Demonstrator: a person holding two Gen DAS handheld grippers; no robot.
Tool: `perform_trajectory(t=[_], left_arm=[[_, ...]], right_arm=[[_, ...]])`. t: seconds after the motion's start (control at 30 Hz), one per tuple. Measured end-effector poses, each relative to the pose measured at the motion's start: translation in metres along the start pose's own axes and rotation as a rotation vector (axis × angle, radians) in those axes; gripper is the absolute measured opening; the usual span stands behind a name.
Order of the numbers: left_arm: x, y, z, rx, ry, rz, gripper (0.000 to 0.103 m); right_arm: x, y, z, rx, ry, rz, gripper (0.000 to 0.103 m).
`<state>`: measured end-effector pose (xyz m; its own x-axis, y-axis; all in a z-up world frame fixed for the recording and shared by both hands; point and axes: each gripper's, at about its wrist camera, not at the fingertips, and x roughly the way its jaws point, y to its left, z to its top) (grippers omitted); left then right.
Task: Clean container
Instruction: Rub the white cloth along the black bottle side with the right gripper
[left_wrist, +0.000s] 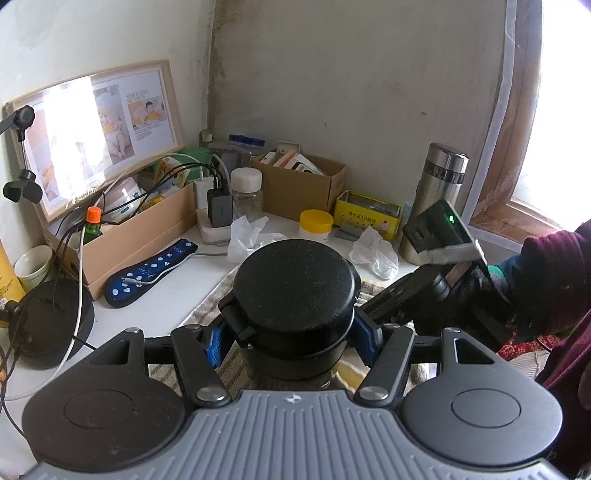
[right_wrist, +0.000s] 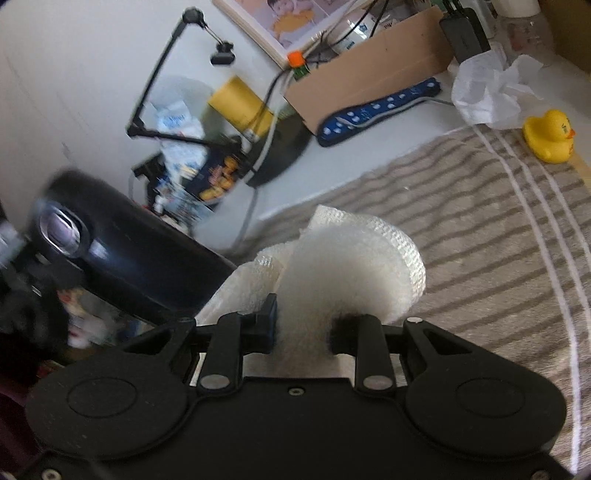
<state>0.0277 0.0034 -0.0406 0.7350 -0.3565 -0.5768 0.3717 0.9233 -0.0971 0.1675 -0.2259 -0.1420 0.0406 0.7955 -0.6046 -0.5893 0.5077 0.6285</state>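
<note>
In the left wrist view a black round container (left_wrist: 295, 284) with a dusty lid sits upright between my blue-padded fingers (left_wrist: 214, 341). My left gripper (left_wrist: 291, 334) is shut on its body just below the lid. The same container (right_wrist: 122, 254) shows blurred at the left of the right wrist view, beside the sponge and apart from it. My right gripper (right_wrist: 304, 325) is shut on a folded white sponge cloth (right_wrist: 354, 266), held above the striped towel (right_wrist: 480, 240). A gloved hand with a maroon sleeve (left_wrist: 546, 266) holds the right gripper's housing (left_wrist: 443, 236).
A yellow rubber duck (right_wrist: 548, 136) stands on the towel's far edge. Behind it are crumpled tissue (left_wrist: 373, 251), a yellow-lidded jar (left_wrist: 316, 225), a yellow tin (left_wrist: 367, 214), a steel flask (left_wrist: 439, 184), cardboard boxes (left_wrist: 140, 232), a blue dotted pouch (left_wrist: 147, 273) and a lamp base (left_wrist: 55, 321).
</note>
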Motion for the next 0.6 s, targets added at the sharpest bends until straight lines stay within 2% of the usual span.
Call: perform_trajectory(t=[0.2, 0.33, 0.47, 0.6], left_arm=[[0.003, -0.002, 0.003, 0.036, 0.012, -0.016, 0.064], [0.006, -0.005, 0.007, 0.073, 0.025, -0.033, 0.064], [0.009, -0.006, 0.009, 0.082, 0.038, -0.037, 0.064], [0.008, -0.001, 0.005, -0.037, 0.047, -0.011, 0.064]], right_arm=[[0.016, 0.014, -0.013, -0.163, 0.041, -0.156, 0.023], [0.017, 0.023, -0.018, -0.250, 0.042, -0.212, 0.023], [0.007, 0.015, -0.013, -0.145, 0.010, -0.173, 0.023], [-0.012, 0.012, -0.007, -0.064, -0.064, -0.117, 0.024]])
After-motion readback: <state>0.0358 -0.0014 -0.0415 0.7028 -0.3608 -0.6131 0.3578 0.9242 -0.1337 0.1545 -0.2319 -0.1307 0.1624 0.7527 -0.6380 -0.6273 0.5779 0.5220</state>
